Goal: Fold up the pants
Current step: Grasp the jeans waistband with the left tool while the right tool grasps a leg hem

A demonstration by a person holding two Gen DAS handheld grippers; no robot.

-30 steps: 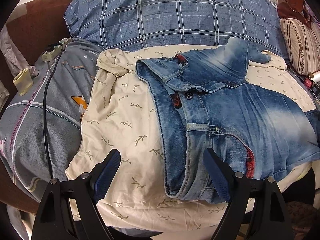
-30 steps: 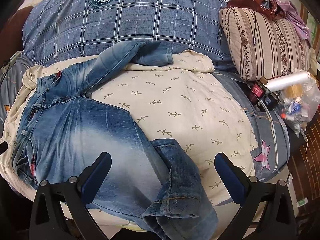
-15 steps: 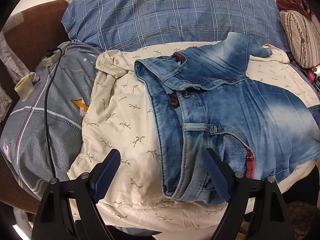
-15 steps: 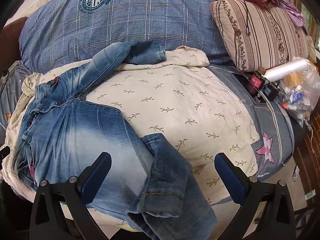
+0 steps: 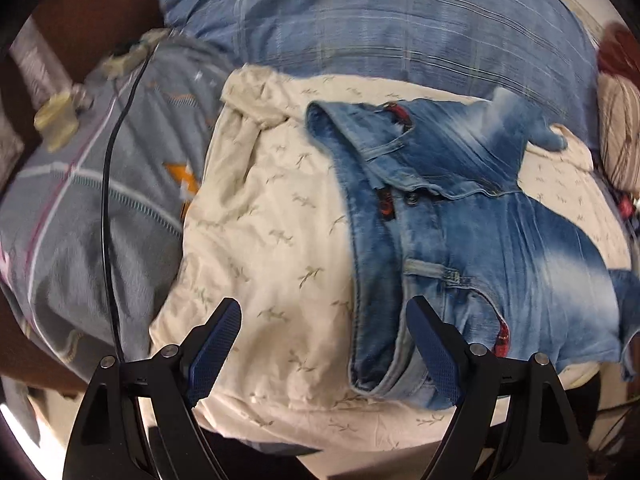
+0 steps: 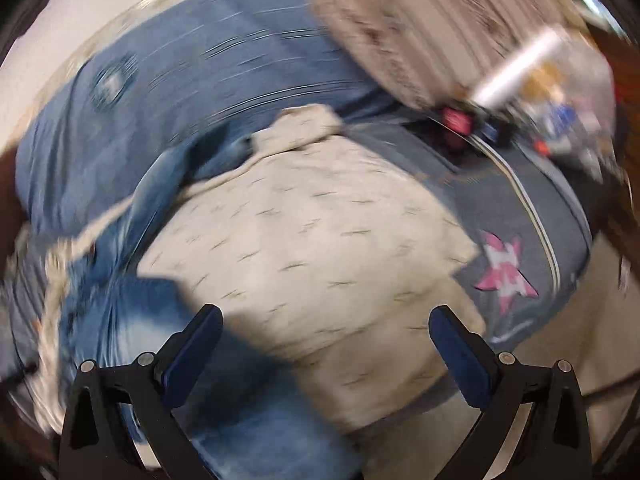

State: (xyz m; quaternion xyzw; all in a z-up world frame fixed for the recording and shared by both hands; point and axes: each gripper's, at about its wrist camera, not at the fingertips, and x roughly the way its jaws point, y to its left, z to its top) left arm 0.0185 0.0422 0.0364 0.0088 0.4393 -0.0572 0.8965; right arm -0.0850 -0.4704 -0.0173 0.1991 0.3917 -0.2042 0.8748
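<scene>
Looking along the left gripper point(image 5: 322, 346), the jaws are seen spread wide with nothing held. The jeans point(image 5: 480, 236) lie ahead and to its right on a cream leaf-print blanket point(image 5: 272, 240), the waistband point(image 5: 372, 276) running forward from just inside the right finger, the button fly open. A black cable point(image 5: 108, 208) trails over the grey bedding far to its left. The near waistband corner is judged the best hold; it should be approached low, with both denim layers taken between the pads and the blanket left out.

In the right wrist view, heavily blurred, the right gripper point(image 6: 326, 344) is likewise wide open and empty. The denim lies under and beyond its left finger; bare blanket fills the gap ahead. A trouser leg should be located once the picture steadies, before any closing is attempted.
</scene>
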